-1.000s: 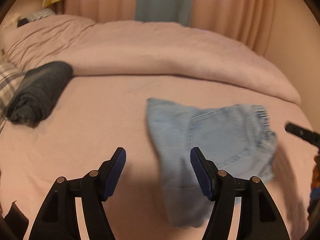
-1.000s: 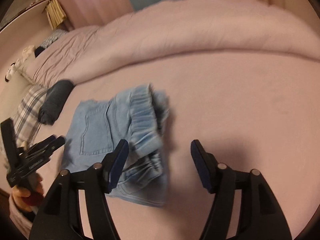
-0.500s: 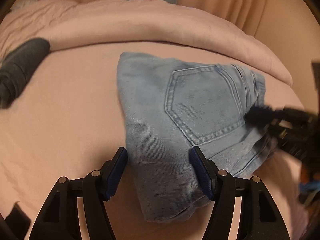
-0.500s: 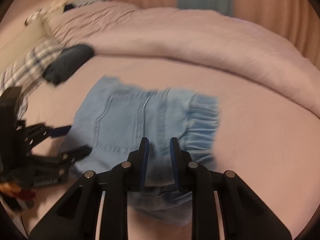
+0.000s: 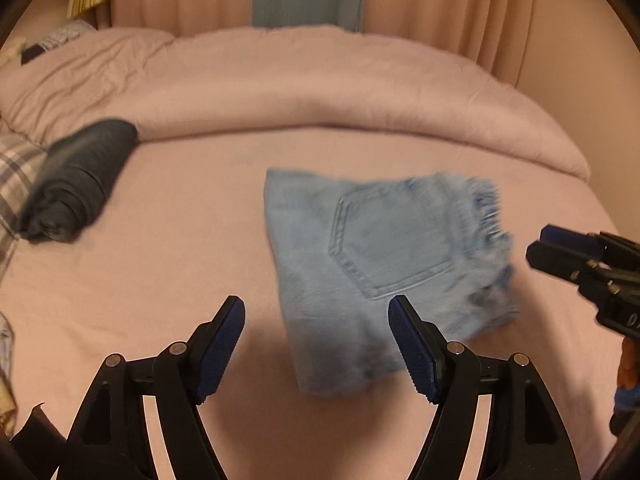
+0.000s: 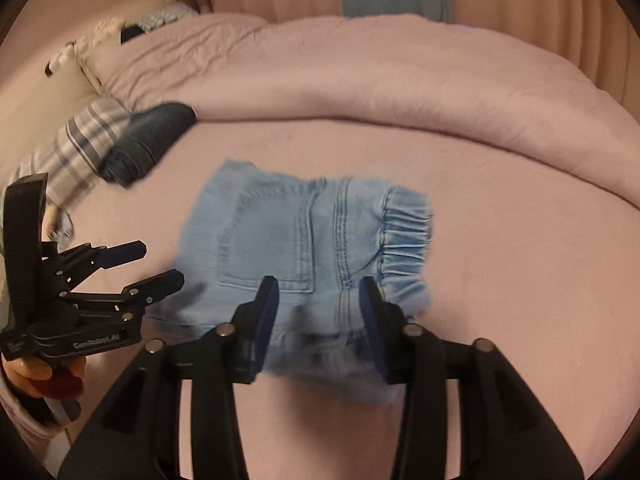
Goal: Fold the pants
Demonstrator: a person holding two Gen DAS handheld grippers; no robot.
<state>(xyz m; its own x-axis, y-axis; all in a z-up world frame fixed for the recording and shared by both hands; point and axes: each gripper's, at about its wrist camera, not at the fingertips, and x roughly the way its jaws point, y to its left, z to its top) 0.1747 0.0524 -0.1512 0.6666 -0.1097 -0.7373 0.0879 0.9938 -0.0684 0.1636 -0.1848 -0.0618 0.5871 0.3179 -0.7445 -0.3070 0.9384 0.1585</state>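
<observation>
Pants [image 5: 372,264] lie folded on the bed [image 5: 160,280], both grippers hovering above, jaws spread, empty.

On the bed [image 5: 168,280] there were one folded pair of denim pants [image 5: 384,264], one rolled dark garment [image 5: 76,184] at ten o'clock, and two tools.

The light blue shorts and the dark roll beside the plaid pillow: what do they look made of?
The light blue shorts look like faded denim: contrast stitching, patch pocket, frayed hem, gathered elastic waistband. The dark roll seems a soft navy or charcoal fabric, possibly darker denim or knit; blur leaves its weave unclear.
</observation>
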